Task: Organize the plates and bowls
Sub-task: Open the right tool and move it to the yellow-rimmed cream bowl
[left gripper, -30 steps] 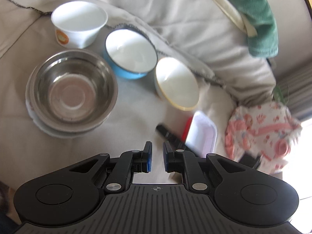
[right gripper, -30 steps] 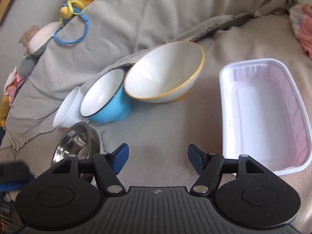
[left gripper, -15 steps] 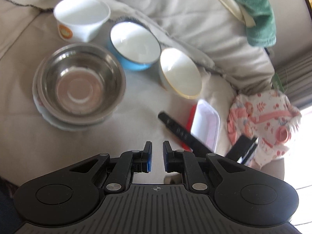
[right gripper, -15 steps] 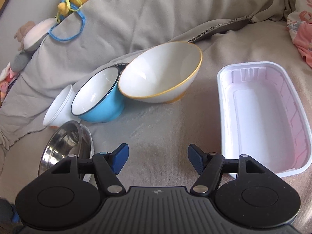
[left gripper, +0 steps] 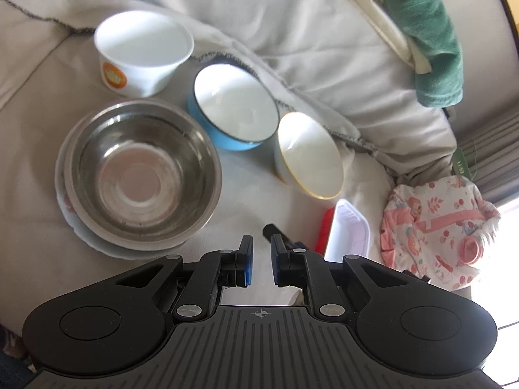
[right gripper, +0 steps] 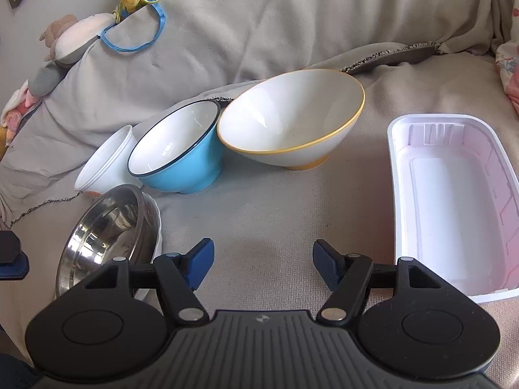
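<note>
Right gripper (right gripper: 262, 261) hovering low over the grey sofa cover (right gripper: 259, 214), fingers spread wide, nothing between them. Left gripper (left gripper: 258, 259) poised higher, blue pads drawn nearly together with only a narrow gap, holding nothing.

Straight ahead of the right gripper: yellow-rimmed white bowl (right gripper: 292, 120), tipped on the soft cover, mouth leaning toward the camera. Touching its rim on the left, blue bowl (right gripper: 176, 159), also tilted; behind that, white paper cup-bowl (right gripper: 103, 162) with the orange logo. Nearest on the left, steel bowl (right gripper: 103, 230) already seated in a white plate (left gripper: 69, 214) (one stack started, it seems). Off to the right, white plastic tray (right gripper: 454, 201), well apart from the bowls, with something red beside it in the left view.

Step in hand, by the look of it: picking the next bowl to nest. Yellow-rimmed bowl the likeliest target, given the wide-spread right fingers pointing at it. Next move calling for one finger inside the rim, one outside, a firm pinch, then a lift toward the steel bowl. Tilted rim and yielding fabric worth minding: easy to nudge into the blue bowl.
</note>
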